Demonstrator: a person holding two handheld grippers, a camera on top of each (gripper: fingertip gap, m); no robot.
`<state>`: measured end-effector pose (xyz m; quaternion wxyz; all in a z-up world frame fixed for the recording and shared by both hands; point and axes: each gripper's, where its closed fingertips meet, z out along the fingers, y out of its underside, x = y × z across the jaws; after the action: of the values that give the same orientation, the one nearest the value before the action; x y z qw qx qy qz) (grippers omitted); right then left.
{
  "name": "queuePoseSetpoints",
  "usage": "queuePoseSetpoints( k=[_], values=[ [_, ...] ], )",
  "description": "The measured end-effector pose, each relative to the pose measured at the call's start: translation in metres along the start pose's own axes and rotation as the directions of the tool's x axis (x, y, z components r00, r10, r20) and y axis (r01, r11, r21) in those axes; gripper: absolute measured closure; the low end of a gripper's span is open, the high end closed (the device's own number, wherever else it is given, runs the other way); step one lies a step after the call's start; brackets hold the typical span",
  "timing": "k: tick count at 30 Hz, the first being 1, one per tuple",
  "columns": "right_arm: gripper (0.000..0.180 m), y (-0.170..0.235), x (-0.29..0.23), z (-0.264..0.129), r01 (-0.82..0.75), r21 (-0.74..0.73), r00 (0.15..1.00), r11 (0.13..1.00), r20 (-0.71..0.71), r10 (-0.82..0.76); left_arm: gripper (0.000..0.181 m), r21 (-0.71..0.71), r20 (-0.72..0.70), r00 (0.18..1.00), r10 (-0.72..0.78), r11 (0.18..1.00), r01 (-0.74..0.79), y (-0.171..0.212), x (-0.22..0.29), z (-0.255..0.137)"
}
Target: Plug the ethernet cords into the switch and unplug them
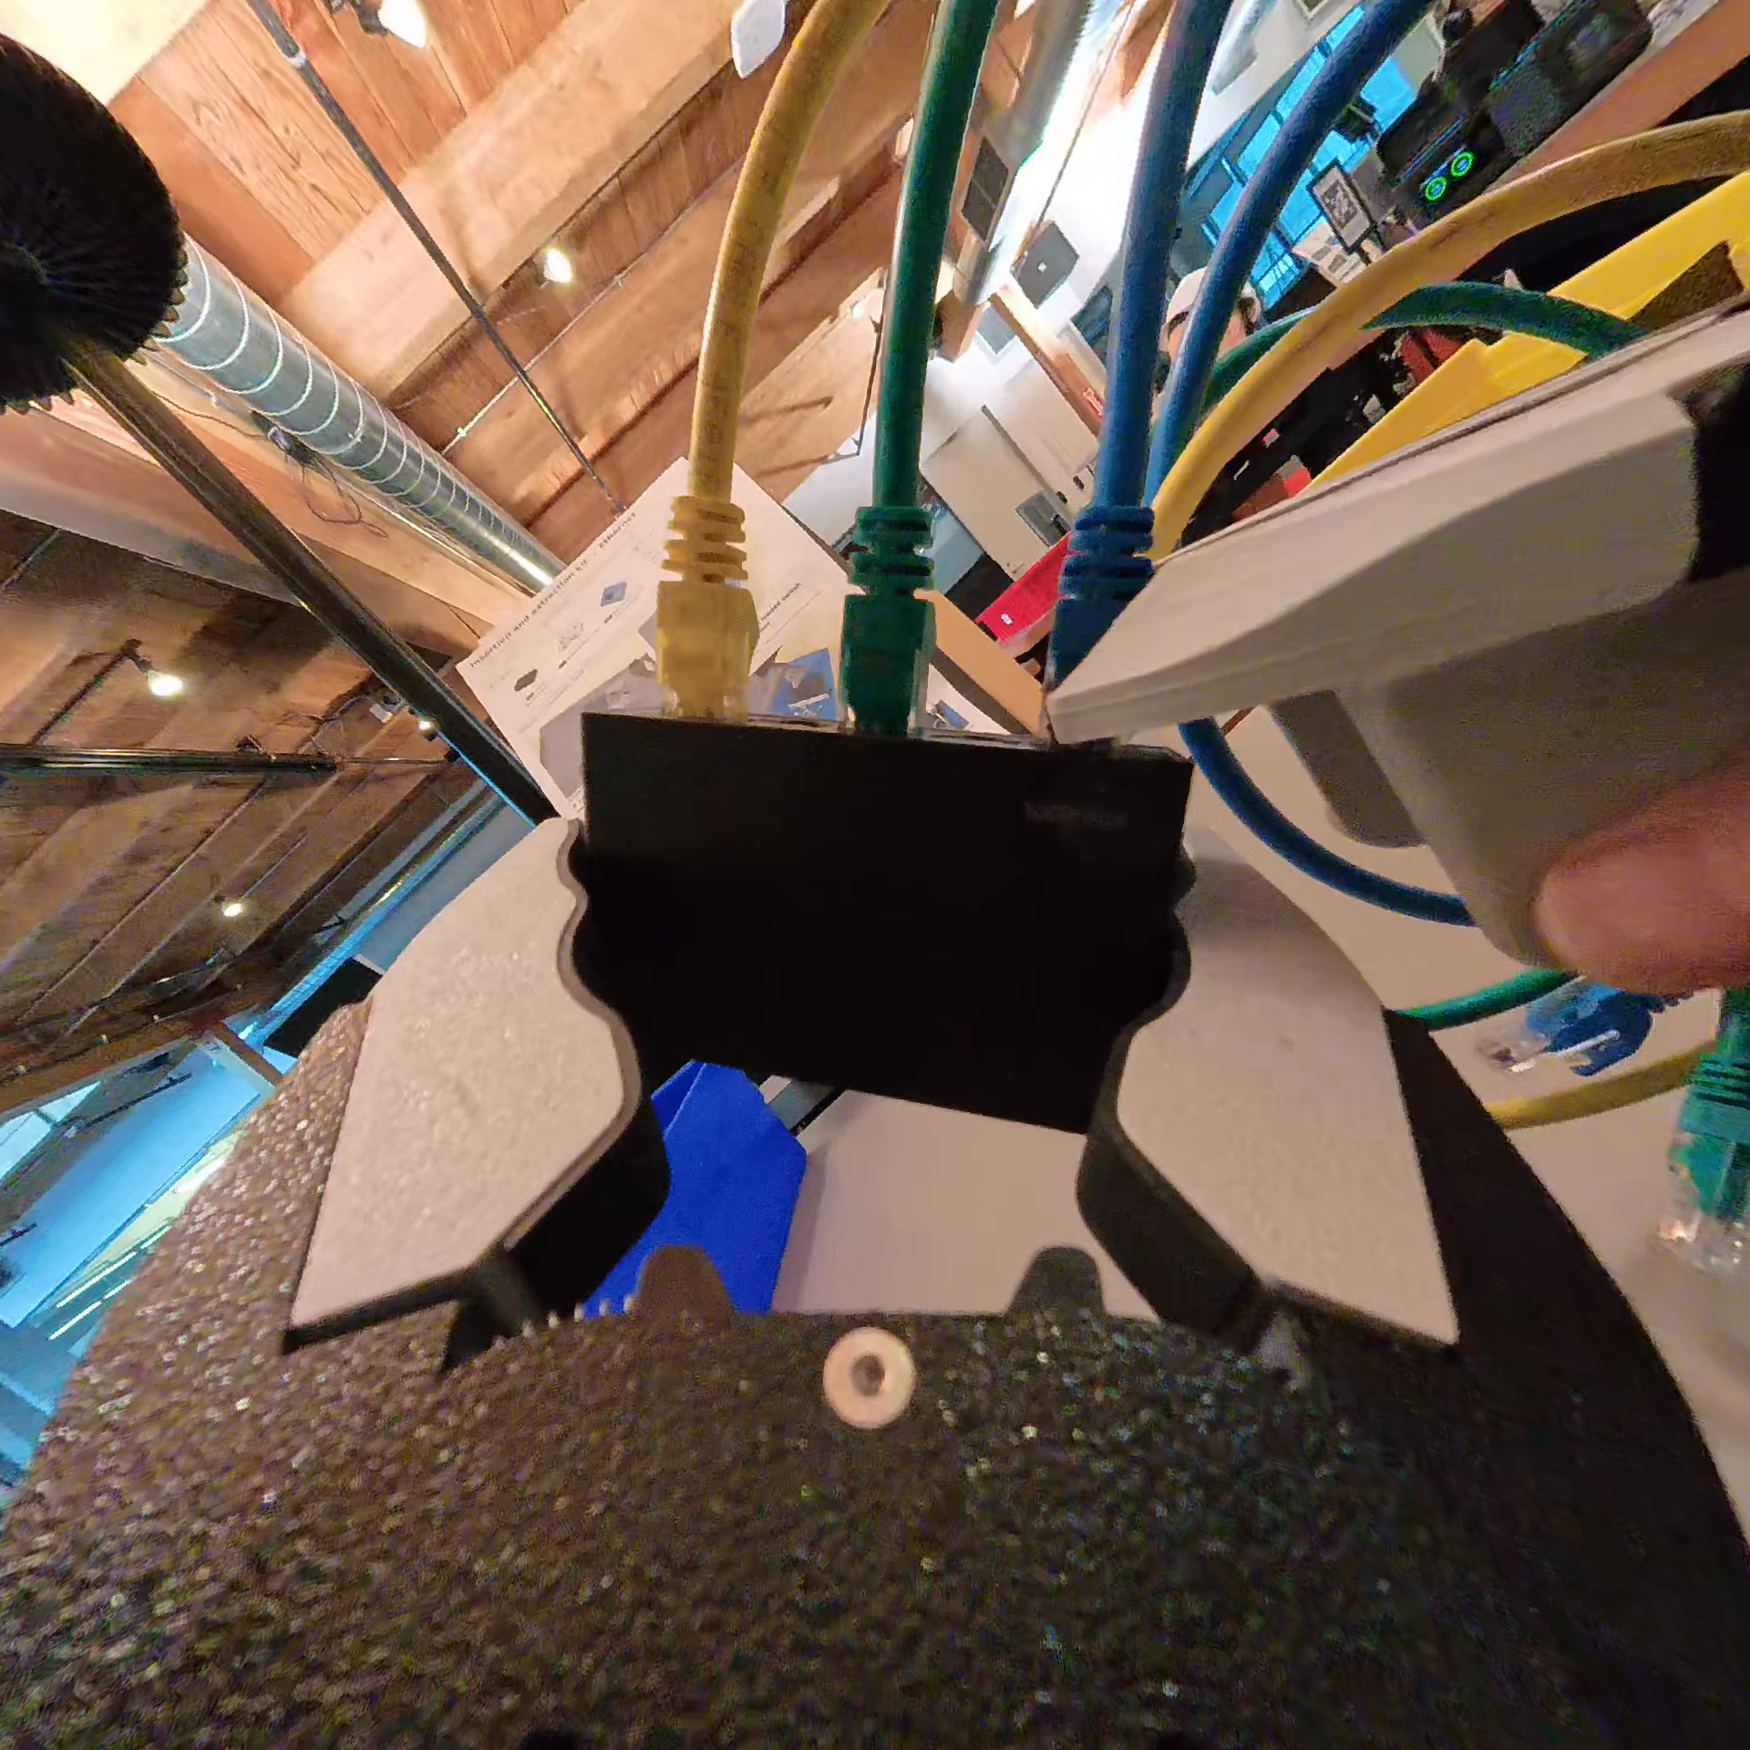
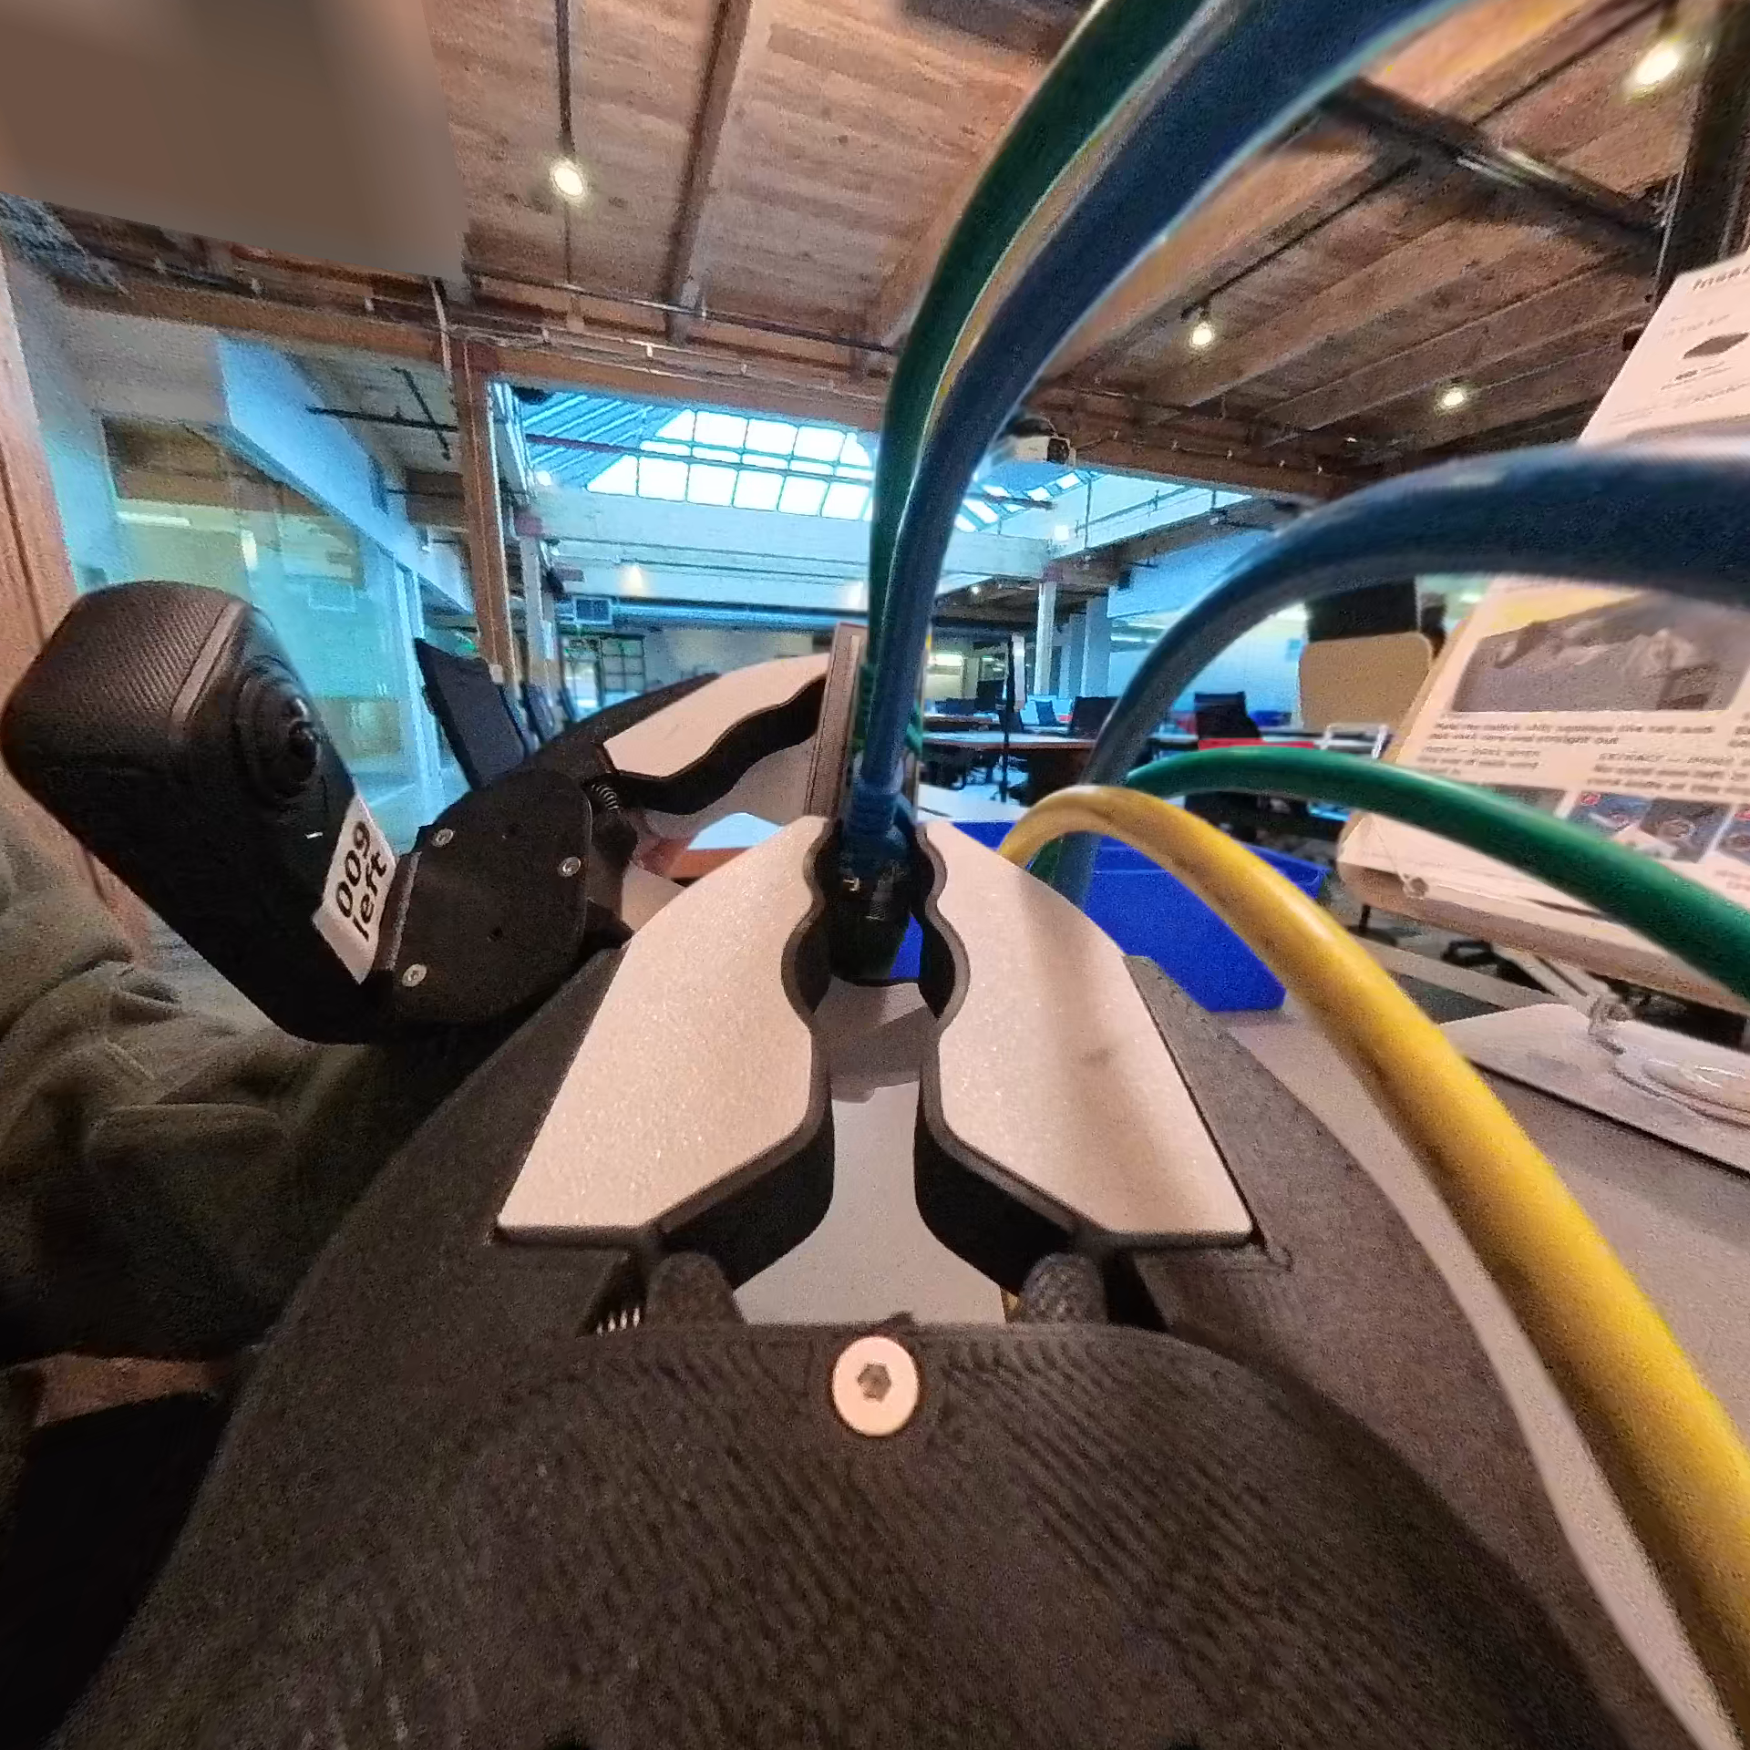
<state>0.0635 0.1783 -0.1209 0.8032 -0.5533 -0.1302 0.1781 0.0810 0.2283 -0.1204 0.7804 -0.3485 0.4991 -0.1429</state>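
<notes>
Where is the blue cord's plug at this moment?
In the right wrist view, the blue plug sits centre frame, clamped in the right hand-held gripper, at the black switch, right of the green plug.

Matt black plastic switch [image 1: 881,852]; rough wooden ceiling [image 2: 852,142].

Surface: I see a pale grey table [image 1: 947,1222] | on it: loose ends of blue plug [image 1: 1581,1027], green plug [image 1: 1709,1165] and yellow cord [image 1: 1600,1098] lying near its right edge | blue bin [image 2: 1174,909] and a sign stand [image 2: 1610,1061] toward the far edge
</notes>
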Motion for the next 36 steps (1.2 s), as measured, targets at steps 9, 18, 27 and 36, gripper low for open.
queuePoseSetpoints(
  k=[9, 18, 27, 36],
  values=[
    [0.165, -0.008, -0.004, -0.001, -0.051, 0.135, 0.999, 0.990, 0.025, 0.048, 0.071, 0.045, 0.046, 0.999, 0.030, 0.998, -0.032, -0.008, -0.006, -0.004],
    [0.165, -0.009, -0.002, 0.001, -0.108, 0.186, 0.994, 0.977, -0.013, 0.113, 0.071, 0.045, 0.066, 0.997, 0.035, 0.998, -0.038, -0.008, -0.008, -0.005],
    [0.166, -0.003, -0.001, 0.005, -0.186, 0.093, 0.980, 0.978, -0.049, 0.191, 0.071, -0.003, 0.051, 0.998, -0.040, 0.999, 0.041, 0.003, -0.005, -0.002],
    [0.166, 0.007, 0.009, 0.009, -0.272, 0.034, 0.959, 0.962, -0.079, 0.274, 0.071, -0.108, 0.032, 0.992, -0.126, 0.986, 0.128, 0.021, 0.003, 0.002]
  ],
)
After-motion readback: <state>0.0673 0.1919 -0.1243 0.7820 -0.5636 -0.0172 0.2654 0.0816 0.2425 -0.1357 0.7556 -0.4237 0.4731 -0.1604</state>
